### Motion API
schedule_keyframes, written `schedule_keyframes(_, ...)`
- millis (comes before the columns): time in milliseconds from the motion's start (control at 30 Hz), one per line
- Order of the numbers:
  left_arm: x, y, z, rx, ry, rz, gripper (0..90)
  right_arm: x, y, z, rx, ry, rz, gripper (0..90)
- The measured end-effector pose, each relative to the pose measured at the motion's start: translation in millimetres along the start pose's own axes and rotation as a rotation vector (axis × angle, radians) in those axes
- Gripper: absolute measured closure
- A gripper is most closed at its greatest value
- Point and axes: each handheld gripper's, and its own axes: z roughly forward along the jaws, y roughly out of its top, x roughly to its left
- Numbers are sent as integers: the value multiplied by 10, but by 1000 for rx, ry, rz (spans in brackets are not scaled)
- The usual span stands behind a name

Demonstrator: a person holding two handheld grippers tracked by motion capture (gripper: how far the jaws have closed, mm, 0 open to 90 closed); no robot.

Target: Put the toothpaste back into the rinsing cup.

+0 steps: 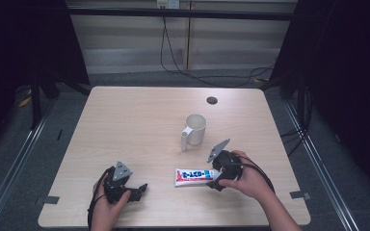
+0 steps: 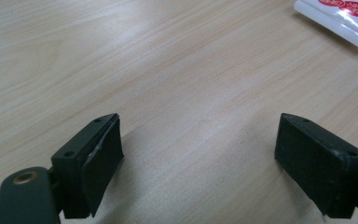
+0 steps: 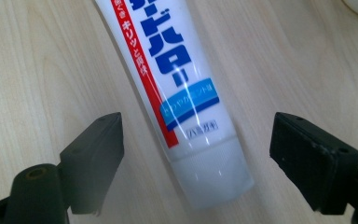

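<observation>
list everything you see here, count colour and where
tube: 1, white with red and blue print, lying flat at the table's near middle, cap end between the right tool's open jaws
mug: 1, white, upright behind the tube
hole: 1, dark, round, far part of the table
table: 1, light wood
cables: several, black, on the floor behind the table
left tool: 1, black, open, near left, over bare table
right tool: 1, black, open, at the tube's cap end
hands: 2, one on each tool
</observation>
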Motion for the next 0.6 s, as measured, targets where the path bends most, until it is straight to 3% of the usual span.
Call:
schedule_keyframes(367, 0, 0, 0, -1, 0, -1, 147, 67, 267, 157, 48, 25, -98, 189)
schedule_keyframes(600, 0, 0, 0, 0, 0, 0, 147, 84, 375, 175, 55, 45, -99, 196)
